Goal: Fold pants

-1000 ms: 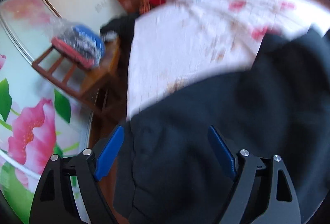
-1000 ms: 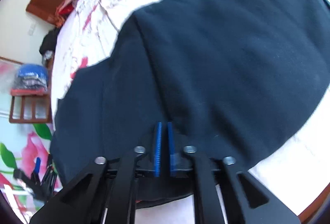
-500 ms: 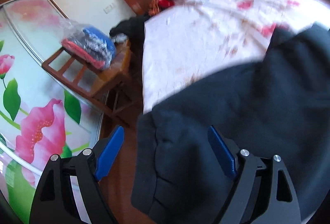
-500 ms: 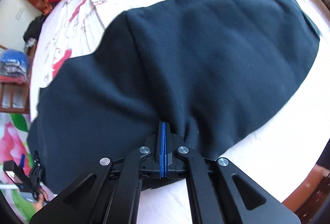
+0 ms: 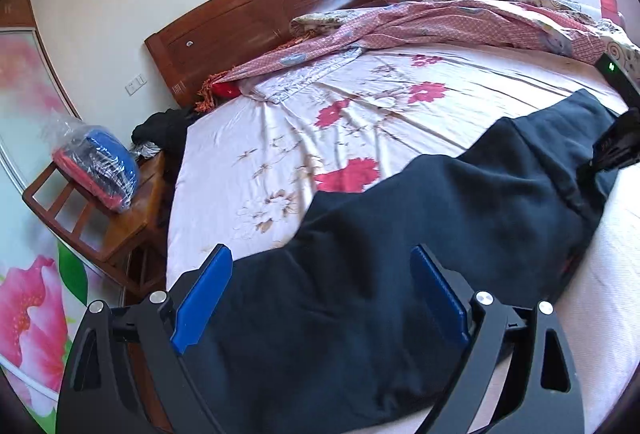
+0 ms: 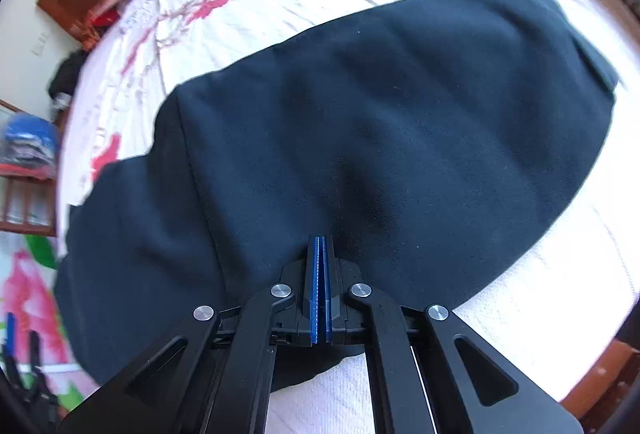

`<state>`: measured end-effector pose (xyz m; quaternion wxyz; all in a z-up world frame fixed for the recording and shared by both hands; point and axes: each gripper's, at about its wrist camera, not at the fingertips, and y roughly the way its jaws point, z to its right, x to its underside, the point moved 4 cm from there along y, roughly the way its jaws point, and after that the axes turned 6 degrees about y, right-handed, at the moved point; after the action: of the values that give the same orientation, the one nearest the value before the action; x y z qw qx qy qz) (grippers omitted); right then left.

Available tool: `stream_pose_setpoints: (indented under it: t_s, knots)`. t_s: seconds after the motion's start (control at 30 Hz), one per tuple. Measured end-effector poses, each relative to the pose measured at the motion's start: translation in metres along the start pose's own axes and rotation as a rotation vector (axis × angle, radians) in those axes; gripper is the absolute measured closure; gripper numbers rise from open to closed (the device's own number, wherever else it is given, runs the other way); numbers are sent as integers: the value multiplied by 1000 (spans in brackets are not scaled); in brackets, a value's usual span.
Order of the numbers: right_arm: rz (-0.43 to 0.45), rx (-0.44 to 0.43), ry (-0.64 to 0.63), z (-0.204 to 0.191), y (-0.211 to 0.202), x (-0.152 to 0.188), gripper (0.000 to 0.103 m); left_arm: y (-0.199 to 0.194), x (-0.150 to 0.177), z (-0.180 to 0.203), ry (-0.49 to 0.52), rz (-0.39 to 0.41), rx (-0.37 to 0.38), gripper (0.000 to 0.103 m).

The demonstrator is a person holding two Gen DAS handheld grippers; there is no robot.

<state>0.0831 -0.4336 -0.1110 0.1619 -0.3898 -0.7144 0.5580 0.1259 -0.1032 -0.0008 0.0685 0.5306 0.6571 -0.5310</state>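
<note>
Right claw [image 6: 319, 254] pinches pants [image 6: 400, 122]; grip point hidden. Left claw [image 5: 320, 298] gapes, empty.

A wide bed [image 5: 224, 170] with a dark wooden headboard [image 5: 256, 14] is covered by a pale sheet [image 5: 360, 106] printed with red flowers. Dark navy pants [image 5: 400, 234] are spread flat across the near part of the sheet, reaching from the left edge of the mattress towards the right. A rumpled pink patterned quilt [image 5: 420, 22] is bunched along the far side by the headboard, well apart from the pants, and a small red item [image 5: 225, 89] is seen at its left end.
</note>
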Motion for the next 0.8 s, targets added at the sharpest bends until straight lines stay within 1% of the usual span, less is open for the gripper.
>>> stream_pose_setpoints:
  t_s: [0.07, 0.1, 0.17, 0.23, 0.27, 0.3, 0.37, 0.4, 0.43, 0.47, 0.5, 0.57, 0.6, 0.7, 0.73, 0.77, 0.8]
  knots:
    - [26, -5, -15, 7, -16, -2, 102, -3, 0, 4, 6, -19, -4, 6]
    - [32, -13, -7, 15, -24, -2, 102, -4, 1, 6, 4, -26, -6, 6]
    - [40, -14, 33, 37, -36, -10, 102, -7, 5, 12, 5, -34, 9, 5]
    - [51, -18, 87, 70, -49, -19, 102, -8, 9, 16, 13, -50, 7, 5]
    - [60, -10, 109, 79, -50, -26, 102, -10, 10, 18, 19, -54, 7, 5]
    - [73, -13, 139, 97, -55, -33, 102, -11, 12, 20, 23, -60, 7, 5]
    - [75, -39, 192, 118, -58, -44, 102, -14, 12, 24, 24, -67, 18, 5]
    - [71, -27, 229, 134, -58, -50, 87, -14, 11, 26, 25, -67, 24, 5]
    - [76, -20, 262, 142, -57, -53, 71, -15, 10, 28, 30, -66, 28, 5]
    - [86, -52, 299, 152, -58, -57, 48, -17, 10, 31, 37, -66, 30, 5]
    - [92, -93, 326, 157, -56, -63, 47, -17, 9, 35, 51, -64, 28, 4]
    - [107, -93, 348, 168, -58, -69, 47, -18, 8, 39, 62, -65, 21, 4]
    - [113, -98, 355, 172, -57, -73, 47, -17, 9, 43, 69, -73, 30, 4]
    - [103, -162, 419, 181, -51, -80, 47, -17, 10, 49, 77, -79, 36, 4]
    - [104, -187, 437, 185, -48, -84, 47, -18, 9, 50, 81, -79, 39, 4]
    - [109, -191, 452, 189, -47, -85, 47, -18, 9, 52, 85, -78, 42, 4]
    - [114, -220, 473, 194, -45, -87, 47, -19, 9, 53, 92, -76, 40, 4]
